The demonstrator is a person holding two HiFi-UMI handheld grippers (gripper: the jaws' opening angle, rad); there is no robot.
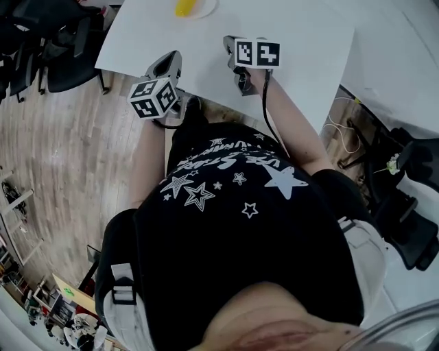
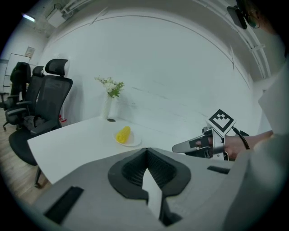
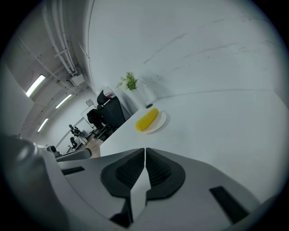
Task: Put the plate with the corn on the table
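A yellow corn cob (image 2: 123, 134) lies on a small white plate (image 2: 132, 143) that rests on the white table (image 2: 72, 144), toward its far side. In the head view the plate (image 1: 204, 9) and corn (image 1: 184, 7) sit at the top edge. My left gripper (image 2: 146, 151) is shut with nothing between its jaws, held near the table's front edge (image 1: 170, 63). My right gripper (image 3: 145, 151) is also shut and empty, above the table's near part (image 1: 230, 44). Both point toward the plate (image 3: 161, 123) and stand well short of it.
A vase with flowers (image 2: 109, 95) stands behind the plate at the table's far edge. Black office chairs (image 2: 45, 103) stand left of the table on a wooden floor (image 1: 62, 151). A second white table (image 1: 398, 48) and cables (image 1: 339, 130) lie to the right.
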